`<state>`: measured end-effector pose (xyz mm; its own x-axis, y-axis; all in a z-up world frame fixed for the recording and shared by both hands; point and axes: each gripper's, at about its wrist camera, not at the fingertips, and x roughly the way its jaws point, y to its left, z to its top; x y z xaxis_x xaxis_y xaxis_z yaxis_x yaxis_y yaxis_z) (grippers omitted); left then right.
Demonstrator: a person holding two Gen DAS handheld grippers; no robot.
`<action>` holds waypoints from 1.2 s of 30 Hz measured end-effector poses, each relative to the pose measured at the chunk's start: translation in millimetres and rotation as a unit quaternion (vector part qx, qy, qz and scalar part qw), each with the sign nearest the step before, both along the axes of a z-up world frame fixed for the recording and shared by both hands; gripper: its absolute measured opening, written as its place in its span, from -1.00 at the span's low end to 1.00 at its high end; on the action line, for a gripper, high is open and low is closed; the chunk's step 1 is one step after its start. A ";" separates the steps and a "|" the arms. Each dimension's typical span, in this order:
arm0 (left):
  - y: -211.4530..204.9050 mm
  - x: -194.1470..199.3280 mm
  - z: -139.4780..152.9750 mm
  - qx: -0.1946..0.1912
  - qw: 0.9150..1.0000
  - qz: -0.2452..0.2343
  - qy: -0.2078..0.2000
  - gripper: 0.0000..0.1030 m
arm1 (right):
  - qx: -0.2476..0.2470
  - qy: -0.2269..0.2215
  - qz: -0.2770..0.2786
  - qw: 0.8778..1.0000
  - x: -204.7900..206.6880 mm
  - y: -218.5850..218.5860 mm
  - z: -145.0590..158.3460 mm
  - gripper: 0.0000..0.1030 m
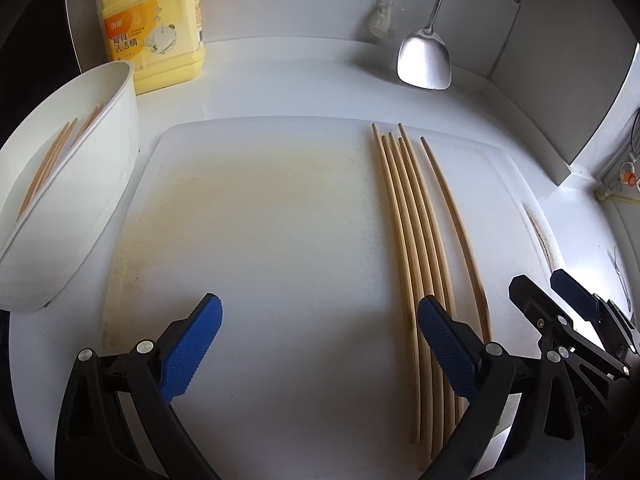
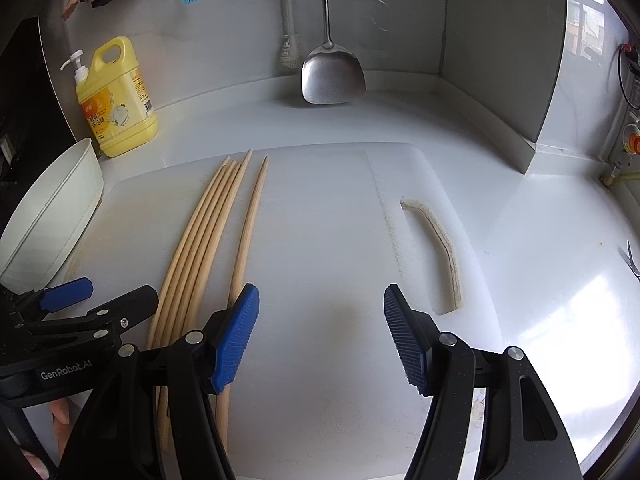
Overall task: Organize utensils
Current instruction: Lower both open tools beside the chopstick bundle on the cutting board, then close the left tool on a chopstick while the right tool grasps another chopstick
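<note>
Across the white plastic cutting board (image 1: 280, 240), five long pale wooden chopsticks (image 1: 412, 220) lie side by side, long axes running away from both grippers, between the spread, empty left gripper (image 1: 320, 344) and the equally spread right gripper (image 2: 322, 332). Left of the board stands a white oval holder (image 1: 80, 184) already holding chopsticks; nothing blocks either reach, both about equally near.

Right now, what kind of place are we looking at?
Most likely a home kitchen counter: a yellow dish soap jug, a metal spatula hanging by the wall, and wooden chopsticks on a white cutting board.
</note>
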<state>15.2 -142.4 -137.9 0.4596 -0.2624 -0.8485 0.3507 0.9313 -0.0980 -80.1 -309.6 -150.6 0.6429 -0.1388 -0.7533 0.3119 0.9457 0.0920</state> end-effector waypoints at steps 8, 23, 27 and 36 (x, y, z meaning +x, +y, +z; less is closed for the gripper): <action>-4.7 0.5 -2.5 0.025 1.000 -0.005 -0.010 0.90 | 0.006 -0.003 -0.008 1.000 -1.3 -4.4 1.1 0.21; 4.9 7.5 -1.6 0.028 1.000 0.004 -0.011 0.90 | 0.007 0.001 0.027 1.000 7.9 8.9 0.0 0.21; -1.7 14.1 -4.0 0.051 0.998 0.010 -0.021 0.90 | 0.004 0.001 0.028 1.000 10.8 9.3 -0.1 0.21; 11.5 31.7 -3.7 0.053 0.998 0.038 -0.025 0.90 | -0.006 0.007 0.046 0.999 19.6 18.7 -3.7 0.21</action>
